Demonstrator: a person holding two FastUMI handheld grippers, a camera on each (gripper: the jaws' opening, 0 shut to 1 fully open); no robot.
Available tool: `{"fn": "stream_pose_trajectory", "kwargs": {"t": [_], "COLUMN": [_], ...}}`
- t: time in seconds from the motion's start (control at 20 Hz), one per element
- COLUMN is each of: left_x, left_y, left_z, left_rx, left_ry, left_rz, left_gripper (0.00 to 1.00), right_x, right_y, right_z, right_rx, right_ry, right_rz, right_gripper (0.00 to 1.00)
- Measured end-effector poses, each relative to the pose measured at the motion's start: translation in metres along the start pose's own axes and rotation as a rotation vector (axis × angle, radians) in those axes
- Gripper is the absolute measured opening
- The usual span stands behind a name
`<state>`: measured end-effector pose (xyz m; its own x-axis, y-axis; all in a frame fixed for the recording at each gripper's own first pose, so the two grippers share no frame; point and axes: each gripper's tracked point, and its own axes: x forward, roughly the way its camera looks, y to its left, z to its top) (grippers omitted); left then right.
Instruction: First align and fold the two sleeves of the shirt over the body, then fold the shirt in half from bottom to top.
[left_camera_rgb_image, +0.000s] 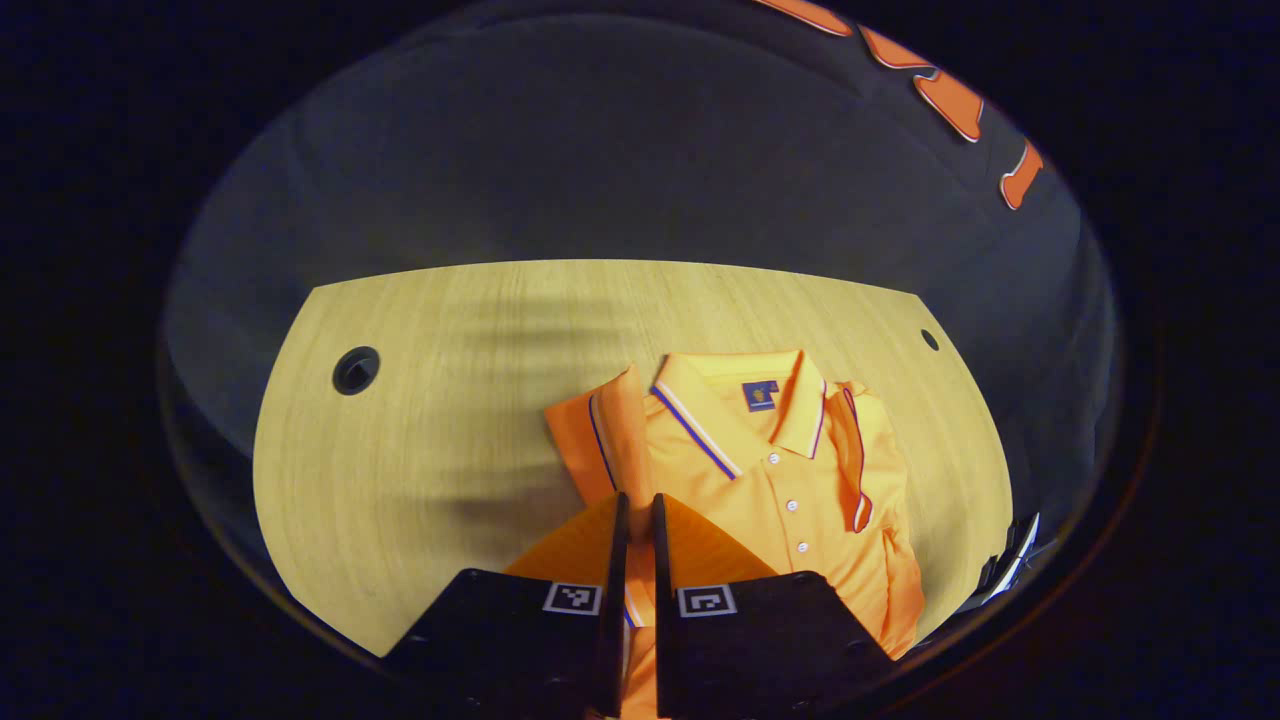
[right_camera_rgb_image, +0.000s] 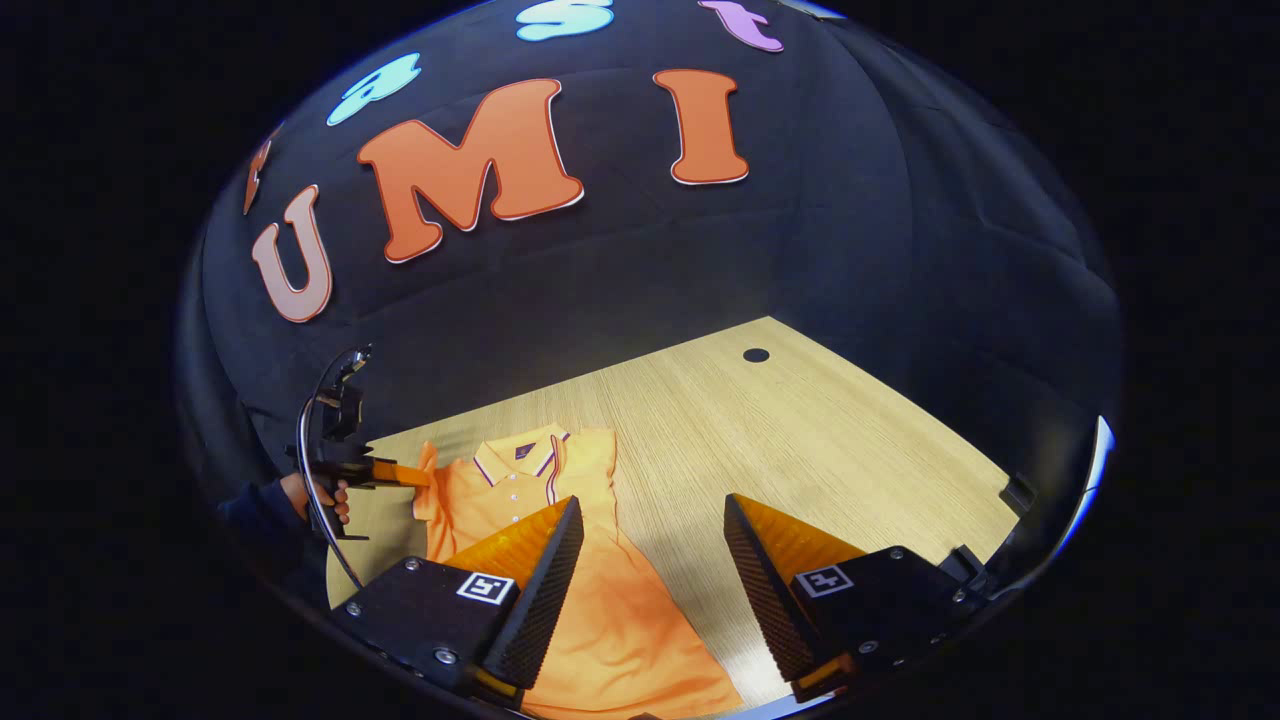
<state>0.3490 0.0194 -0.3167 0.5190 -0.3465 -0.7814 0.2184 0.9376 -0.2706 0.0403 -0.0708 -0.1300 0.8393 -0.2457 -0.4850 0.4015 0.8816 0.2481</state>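
Shirt (left_camera_rgb_image: 770, 470) — under left gripper (left_camera_rgb_image: 640, 510) jaws

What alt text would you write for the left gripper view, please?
An orange polo shirt lies collar-up on a wooden table, one sleeve folded over its body. The left gripper, fingers nearly closed, is over the shirt's near side.

No legible text was found on any object. A small dark label (left_camera_rgb_image: 760, 395) sat inside the collar of the orange polo shirt (left_camera_rgb_image: 780, 480), bearing a mark too small to read. Square coded markers (left_camera_rgb_image: 572, 598) stood on the gripper bodies in both views, carrying patterns only, no characters.
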Motion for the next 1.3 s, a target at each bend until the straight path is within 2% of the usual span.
{"fn": "stream_pose_trajectory", "kwargs": {"t": [0.2, 0.35, 0.5, 0.55, 0.65, 0.7, 0.95, 1.3], "left_x": [0.010, 0.010, -0.004, -0.009, -0.031, -0.042, -0.107, -0.183], "left_y": [-0.034, -0.064, -0.065, -0.064, -0.059, -0.057, -0.054, -0.052], "left_z": [-0.013, -0.021, -0.026, -0.028, -0.030, -0.030, -0.049, -0.119], "left_rx": [-0.006, -0.018, 0.002, 0.009, 0.021, 0.024, 0.011, 0.002], "left_ry": [0.057, 0.074, 0.040, 0.024, -0.029, -0.063, -0.209, -0.353], "left_rz": [-0.081, -0.196, -0.198, -0.183, -0.154, -0.141, -0.079, 0.012], "left_gripper": [0.19, 0.34, 0.60, 0.77, 0.92, 0.95, 0.98, 0.97], "right_x": [-0.006, -0.011, -0.013, -0.014, -0.015, -0.015, -0.026, -0.048], "right_y": [-0.005, -0.005, -0.004, -0.003, 0.000, 0.001, 0.003, -0.005], "right_z": [-0.012, -0.018, -0.021, -0.023, -0.026, -0.028, -0.045, -0.088], "right_rx": [0.002, 0.026, 0.016, 0.010, -0.008, -0.018, -0.074, -0.148], "right_ry": [0.014, 0.023, 0.022, 0.025, 0.027, 0.030, 0.050, 0.107], "right_rz": [-0.027, -0.035, -0.023, -0.012, 0.017, 0.034, 0.122, 0.207], "right_gripper": [0.87, 0.87, 0.87, 0.87, 0.87, 0.87, 0.87, 0.88]}}
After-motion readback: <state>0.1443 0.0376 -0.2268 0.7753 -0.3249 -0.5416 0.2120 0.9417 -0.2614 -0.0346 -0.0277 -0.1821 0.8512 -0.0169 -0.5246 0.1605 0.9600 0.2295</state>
